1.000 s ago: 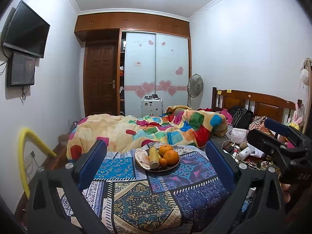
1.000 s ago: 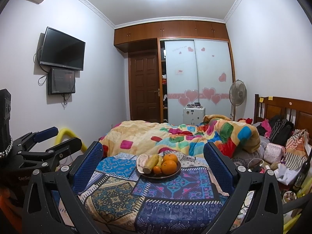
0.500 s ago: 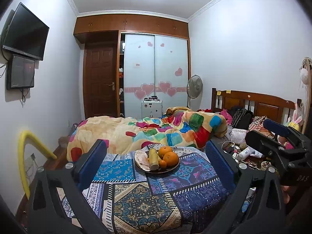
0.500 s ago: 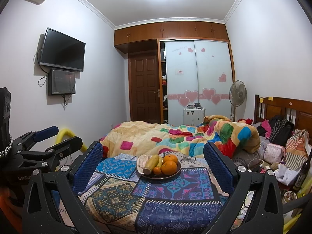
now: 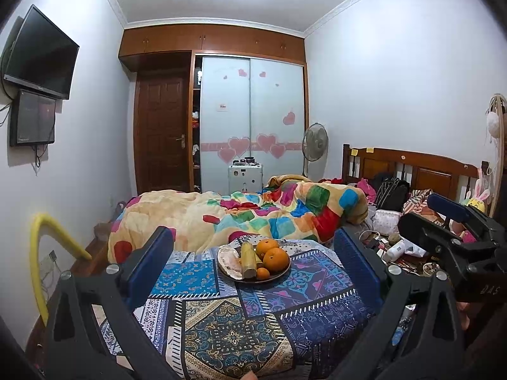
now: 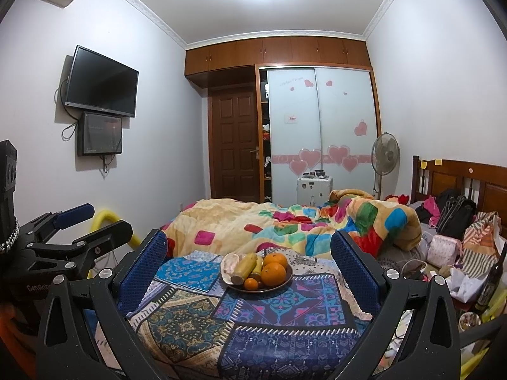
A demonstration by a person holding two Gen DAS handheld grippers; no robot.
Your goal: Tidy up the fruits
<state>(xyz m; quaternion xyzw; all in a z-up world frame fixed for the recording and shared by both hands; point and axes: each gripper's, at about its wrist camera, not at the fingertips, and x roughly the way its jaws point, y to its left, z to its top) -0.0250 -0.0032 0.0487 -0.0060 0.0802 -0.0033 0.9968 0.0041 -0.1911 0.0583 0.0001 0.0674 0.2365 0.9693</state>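
Observation:
A dark round plate [image 5: 279,275] [image 6: 287,277] sits on a patterned blue cloth [image 5: 221,310] [image 6: 240,313] spread over the bed. On it lie two large oranges [image 5: 275,259] [image 6: 273,273], a small orange [image 5: 262,273] [image 6: 251,283], a yellowish banana [image 5: 247,259] [image 6: 244,267] and a pale shell-like piece [image 5: 230,258]. My left gripper [image 5: 253,247] hangs open above the cloth, short of the plate, nothing between its blue pads. My right gripper [image 6: 248,247] is likewise open and empty. Each gripper shows at the edge of the other's view.
A colourful patchwork quilt [image 5: 253,212] is bunched behind the plate. Bags, bottles and clutter [image 6: 456,247] crowd the bed's right side by the wooden headboard [image 5: 408,171]. A yellow foam tube [image 5: 38,253] curves at the left wall. A fan [image 6: 385,155] stands near the wardrobe.
Both grippers have drifted only slightly; the plate sits a touch lower in the left wrist view. Nothing was gripped or released.

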